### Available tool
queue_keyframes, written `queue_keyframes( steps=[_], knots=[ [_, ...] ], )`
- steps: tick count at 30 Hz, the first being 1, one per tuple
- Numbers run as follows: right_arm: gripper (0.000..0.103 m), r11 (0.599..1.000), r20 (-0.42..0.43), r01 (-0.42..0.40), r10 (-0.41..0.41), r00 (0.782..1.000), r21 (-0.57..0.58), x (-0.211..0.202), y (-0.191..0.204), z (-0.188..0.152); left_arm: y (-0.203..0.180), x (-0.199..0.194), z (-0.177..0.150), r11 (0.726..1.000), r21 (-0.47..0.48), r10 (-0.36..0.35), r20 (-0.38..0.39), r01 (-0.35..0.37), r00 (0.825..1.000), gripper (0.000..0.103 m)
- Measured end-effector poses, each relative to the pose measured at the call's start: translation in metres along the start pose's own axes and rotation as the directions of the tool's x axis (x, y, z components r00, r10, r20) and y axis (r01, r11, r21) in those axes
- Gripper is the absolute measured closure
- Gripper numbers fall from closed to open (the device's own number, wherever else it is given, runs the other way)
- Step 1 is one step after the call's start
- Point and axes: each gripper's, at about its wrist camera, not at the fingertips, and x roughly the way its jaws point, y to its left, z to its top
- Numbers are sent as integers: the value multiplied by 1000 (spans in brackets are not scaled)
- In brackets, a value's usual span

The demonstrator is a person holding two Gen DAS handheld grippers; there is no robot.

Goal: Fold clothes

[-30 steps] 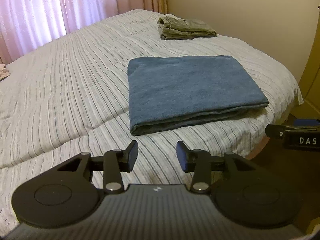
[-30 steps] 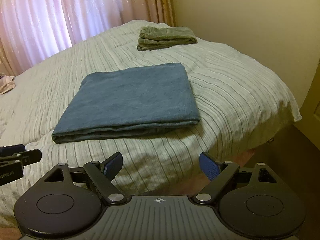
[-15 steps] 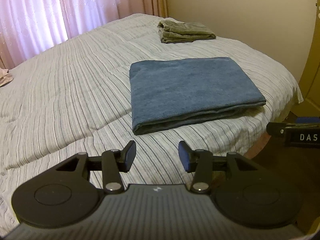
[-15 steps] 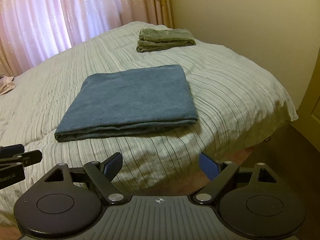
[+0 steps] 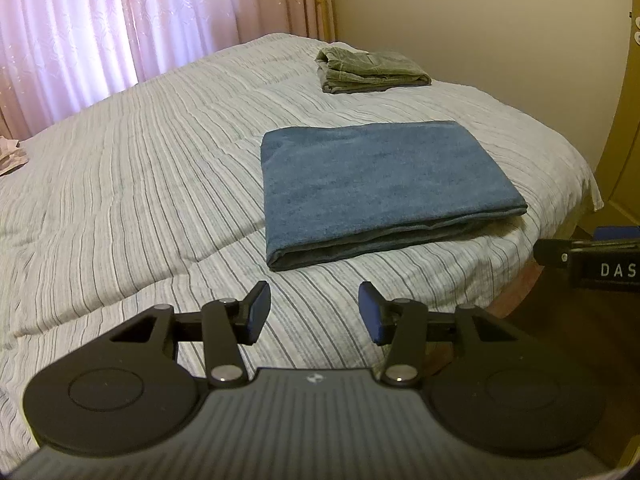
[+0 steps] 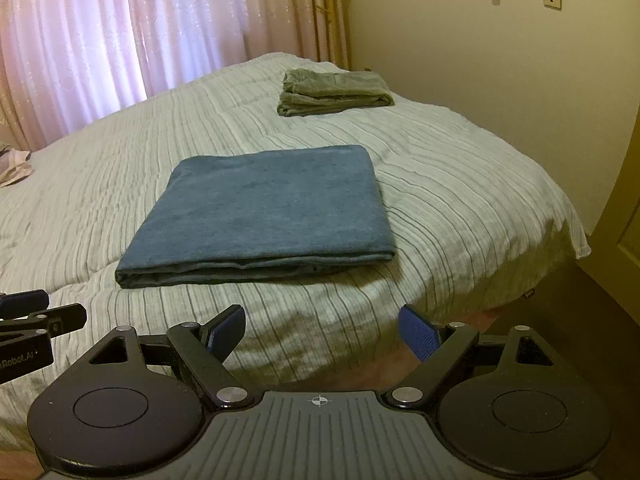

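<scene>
Blue folded towel (image 5: 376, 184) lies untouched; both jaws spread, right gripper (image 6: 322, 334) half cropped leftward.

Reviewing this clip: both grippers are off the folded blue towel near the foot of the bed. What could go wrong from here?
1. The blue towel lies close to the bed's foot edge; a pull towards the grippers could drag it off.
2. Its near edge shows several stacked layers; the open left gripper or right gripper might pinch only the top ones and undo the fold.
3. Pushing it away could bunch the striped cover, possibly reaching the green pile.
</scene>
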Motion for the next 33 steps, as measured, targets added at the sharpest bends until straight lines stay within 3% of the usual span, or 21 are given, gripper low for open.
queue_keyframes(
  steps=[11, 16, 19, 25, 33],
  knots=[
    [17, 1000, -26, 4, -4, 1000, 8, 19, -8, 4, 7, 13, 1, 1000, -22, -5, -23, 4, 1000, 56],
    [17, 994, -29, -20, 23, 999, 104, 42, -39, 14, 28, 32, 7, 997, -79, -21, -32, 18, 999, 55],
    [17, 976, -8, -85, 89, 996, 199, 58, -69, 26, 49, 49, 15, 992, -128, -12, -45, 6, 999, 51],
    [17, 891, 45, -240, 241, 969, 386, 100, -128, 46, 92, 93, 35, 965, -252, -95, -71, 74, 993, 48],
    [17, 695, 87, -412, 452, 888, 589, 170, -179, 64, 128, 157, 49, 867, -442, -281, -49, 231, 959, 44]
  ],
)
